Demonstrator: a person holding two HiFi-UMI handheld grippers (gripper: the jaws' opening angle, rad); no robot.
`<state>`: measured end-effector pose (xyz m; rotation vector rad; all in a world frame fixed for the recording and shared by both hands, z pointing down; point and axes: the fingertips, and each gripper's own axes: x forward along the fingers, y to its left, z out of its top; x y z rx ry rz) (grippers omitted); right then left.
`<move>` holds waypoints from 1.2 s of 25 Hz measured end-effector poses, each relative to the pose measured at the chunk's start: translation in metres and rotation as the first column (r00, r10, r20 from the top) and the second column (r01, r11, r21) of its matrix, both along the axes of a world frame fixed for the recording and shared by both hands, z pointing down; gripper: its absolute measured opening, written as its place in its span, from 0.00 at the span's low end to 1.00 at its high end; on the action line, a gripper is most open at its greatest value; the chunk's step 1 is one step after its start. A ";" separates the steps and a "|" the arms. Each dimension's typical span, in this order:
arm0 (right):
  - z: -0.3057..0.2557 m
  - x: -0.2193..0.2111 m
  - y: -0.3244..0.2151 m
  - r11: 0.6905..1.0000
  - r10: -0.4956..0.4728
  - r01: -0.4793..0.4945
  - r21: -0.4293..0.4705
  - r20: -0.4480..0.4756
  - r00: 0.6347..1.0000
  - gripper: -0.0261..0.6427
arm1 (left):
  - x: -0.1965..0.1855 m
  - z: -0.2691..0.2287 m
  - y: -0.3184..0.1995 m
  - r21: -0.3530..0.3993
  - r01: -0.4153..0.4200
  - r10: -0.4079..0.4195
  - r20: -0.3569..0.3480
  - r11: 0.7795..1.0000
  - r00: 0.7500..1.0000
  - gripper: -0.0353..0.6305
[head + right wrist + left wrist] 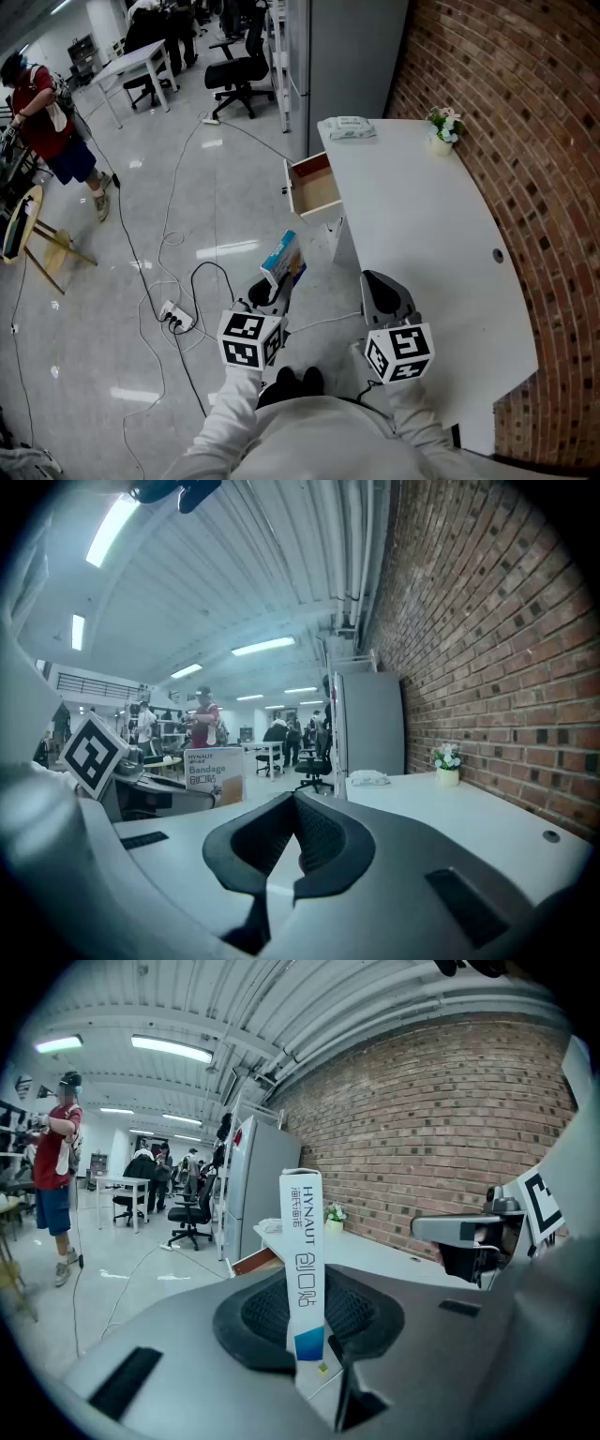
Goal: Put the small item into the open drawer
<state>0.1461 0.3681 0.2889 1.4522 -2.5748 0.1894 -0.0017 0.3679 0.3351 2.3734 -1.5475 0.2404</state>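
A small blue and white bandage box (pixel 283 259) stands upright between the jaws of my left gripper (pixel 274 286), which is shut on its lower end. In the left gripper view the box (pixel 304 1269) rises from the pads of the left gripper (pixel 309 1321). It hangs over the floor, short of the open wooden drawer (pixel 314 187), which sticks out from the left side of the white desk (pixel 422 234). My right gripper (pixel 377 283) hovers at the desk's near left edge. Its jaws (pixel 296 822) meet with nothing in them. The box (pixel 206 772) shows to its left.
A pack of wipes (pixel 348 128) and a small flower pot (pixel 442 131) sit at the desk's far end, beside a brick wall (pixel 525 141). Cables and a power strip (pixel 176 318) lie on the floor to the left. Office chairs (pixel 236 73) and a person (pixel 52 122) are farther off.
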 end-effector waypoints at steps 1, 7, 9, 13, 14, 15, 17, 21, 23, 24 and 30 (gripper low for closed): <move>-0.001 -0.001 0.000 1.000 0.000 0.000 0.001 0.003 1.000 0.08 | 0.000 0.000 0.000 -0.001 0.002 -0.002 -0.001 1.000 1.000 0.18; -0.004 -0.006 0.001 1.000 -0.016 0.016 0.004 0.029 0.999 0.08 | -0.005 0.001 0.002 -0.010 0.024 -0.024 -0.019 1.000 1.000 0.18; -0.006 -0.009 0.001 0.999 -0.025 0.025 0.020 0.026 0.999 0.08 | -0.007 0.002 0.002 -0.009 0.031 -0.031 -0.017 0.999 0.999 0.18; -0.007 -0.011 -0.003 0.999 -0.020 0.020 0.036 0.004 1.000 0.08 | -0.010 0.009 0.003 -0.024 0.052 -0.052 -0.004 0.998 0.999 0.18; -0.007 -0.011 -0.005 0.999 -0.018 0.018 0.032 0.005 1.000 0.08 | -0.011 0.011 0.003 -0.030 0.053 -0.053 -0.007 0.998 0.999 0.18; -0.006 -0.011 -0.008 0.999 -0.016 0.016 0.029 0.009 1.000 0.08 | -0.012 0.012 0.001 -0.033 0.053 -0.053 -0.008 0.998 0.999 0.18; -0.006 -0.012 -0.017 1.000 -0.007 0.007 0.026 0.014 1.000 0.08 | -0.015 0.013 -0.006 -0.034 0.053 -0.054 -0.003 0.998 0.999 0.18; 0.000 -0.015 -0.038 1.000 0.009 -0.009 0.014 0.006 1.000 0.08 | -0.024 0.020 -0.026 -0.043 0.080 -0.079 0.007 0.996 0.997 0.18; 0.002 -0.019 -0.051 1.000 0.010 -0.010 0.011 0.003 1.000 0.08 | -0.028 0.024 -0.041 -0.052 0.083 -0.083 0.008 0.995 0.997 0.18; 0.002 -0.021 -0.058 1.000 0.011 -0.011 0.012 0.001 1.000 0.08 | -0.030 0.025 -0.049 -0.056 0.081 -0.081 0.008 0.995 0.997 0.18; 0.002 -0.037 -0.115 1.000 0.011 -0.010 0.026 -0.025 1.000 0.08 | -0.043 0.033 -0.115 -0.066 0.069 -0.070 -0.005 0.995 0.998 0.18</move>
